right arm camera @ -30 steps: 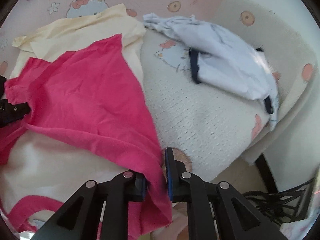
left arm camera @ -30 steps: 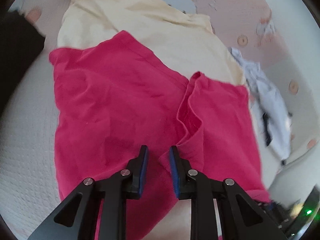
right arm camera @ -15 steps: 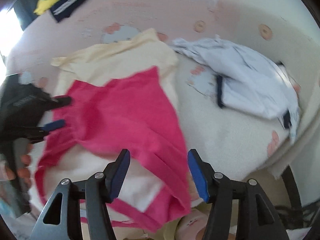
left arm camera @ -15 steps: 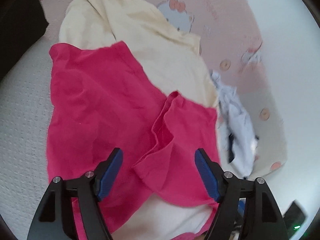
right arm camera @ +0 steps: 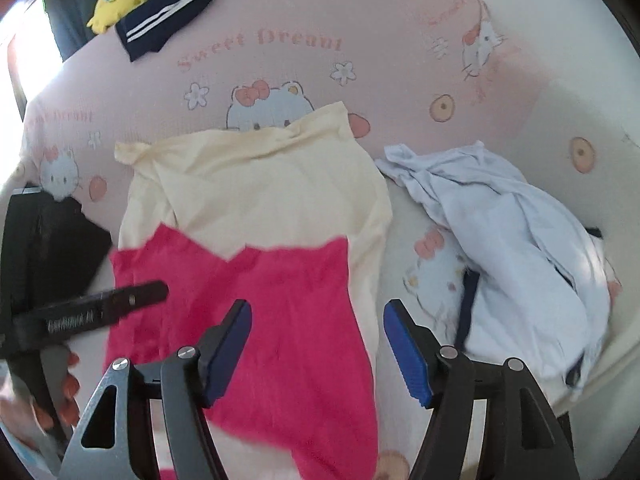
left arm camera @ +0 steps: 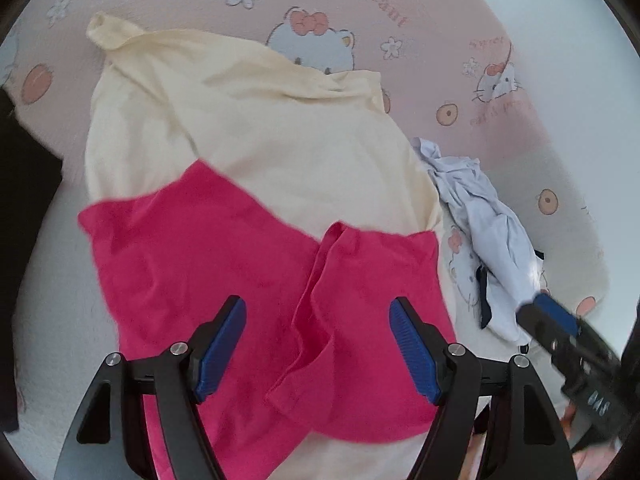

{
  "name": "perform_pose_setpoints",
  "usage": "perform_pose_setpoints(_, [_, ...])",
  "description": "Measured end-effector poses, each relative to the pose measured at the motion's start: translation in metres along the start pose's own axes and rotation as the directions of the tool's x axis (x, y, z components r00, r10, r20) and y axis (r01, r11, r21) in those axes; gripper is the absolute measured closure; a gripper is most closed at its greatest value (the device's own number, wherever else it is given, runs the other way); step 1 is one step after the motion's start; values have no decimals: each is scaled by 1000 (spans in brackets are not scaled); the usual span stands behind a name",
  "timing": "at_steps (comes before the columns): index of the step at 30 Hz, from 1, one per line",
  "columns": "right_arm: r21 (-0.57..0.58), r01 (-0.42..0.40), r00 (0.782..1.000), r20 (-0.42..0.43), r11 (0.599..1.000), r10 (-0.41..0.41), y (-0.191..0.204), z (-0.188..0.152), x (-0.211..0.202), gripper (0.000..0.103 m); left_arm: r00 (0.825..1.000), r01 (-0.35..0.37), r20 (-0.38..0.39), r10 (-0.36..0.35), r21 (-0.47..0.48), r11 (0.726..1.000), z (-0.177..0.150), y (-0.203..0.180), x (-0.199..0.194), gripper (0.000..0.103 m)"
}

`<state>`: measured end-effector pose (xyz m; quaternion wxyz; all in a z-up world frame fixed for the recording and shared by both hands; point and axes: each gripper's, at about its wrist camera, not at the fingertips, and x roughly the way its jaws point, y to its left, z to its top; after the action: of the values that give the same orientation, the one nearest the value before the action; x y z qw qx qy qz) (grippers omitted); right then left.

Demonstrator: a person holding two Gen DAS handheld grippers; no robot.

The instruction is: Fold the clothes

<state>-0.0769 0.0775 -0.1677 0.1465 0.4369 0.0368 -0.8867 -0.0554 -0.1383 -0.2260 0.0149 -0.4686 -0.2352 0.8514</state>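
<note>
bedspread (right arm camera: 400,20) under all; cream garment (left arm camera: 260,140) spread flat, pink garment (left arm camera: 200,280) folded over its near half. left gripper (left arm camera: 316,344) spread and empty — right gripper (right arm camera: 316,344) opening, gripping nothing. fold just released; next move likely needs fresh edges pinched.

Soft, even daylight fills both fisheye views, with black vignetting and bent edges. A window (right arm camera: 18,60) blows out to white glare in the right view's top-left corner. Motion blur smears the pink cloth (right arm camera: 280,300).

Clothes (right arm camera: 260,200) on cartoon-print bed (right arm camera: 400,64)
</note>
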Motion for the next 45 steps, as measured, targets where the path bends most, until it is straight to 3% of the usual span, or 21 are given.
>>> perform_pose_setpoints(5, [32, -116, 988, -101, 993, 118, -22, 55, 31, 35, 1000, 11, -8, -11, 25, 1000, 24, -17, 6, 30])
perform_pose_setpoints(9, [179, -212, 954, -173, 961, 243, -56, 78, 65, 35, 1000, -9, -10, 10, 88, 996, 41, -33, 18, 30])
perform_pose_setpoints(12, [325, -192, 943, -202, 926, 266, -87, 78, 86, 35, 999, -39, -12, 41, 152, 988, 49, -41, 31, 30])
perform_pose_setpoints(15, [448, -156, 932, -230, 880, 282, -115, 76, 105, 35, 998, -4, -56, 12, 143, 990, 54, -39, 50, 30])
perform_pose_setpoints(19, [523, -143, 905, -276, 840, 325, -127, 77, 119, 35, 994, 29, -110, -17, 111, 993, 54, -33, 74, 30])
perform_pose_setpoints(26, [491, -91, 859, -402, 866, 318, -111, 79, 155, 35, 991, 48, -127, -37, 84, 995, 51, -30, 95, 30])
perform_pose_setpoints(29, [496, -90, 824, -450, 864, 344, -105, 73, 172, 35, 990, 59, -137, -45, 97, 994, 52, -33, 104, 31])
perform_pose_setpoints(32, [490, -79, 798, -490, 868, 350, -100, 67, 183, 43, 988, 65, -150, -45, 135, 989, 49, -38, 111, 40])
perform_pose_setpoints(35, [487, -62, 793, -507, 871, 339, -100, 65, 190, 49, 984, 70, -171, -44, 144, 987, 46, -39, 118, 54])
perform_pose_setpoints(39, [476, -37, 783, -532, 879, 321, -96, 63, 199, 53, 983, 52, -184, -23, 156, 986, 43, -40, 125, 56])
perform_pose_setpoints(45, [257, -1, 823, -548, 966, 147, -65, 66, 200, 76, 987, -50, -133, 86, 251, 967, 36, -53, 127, 85])
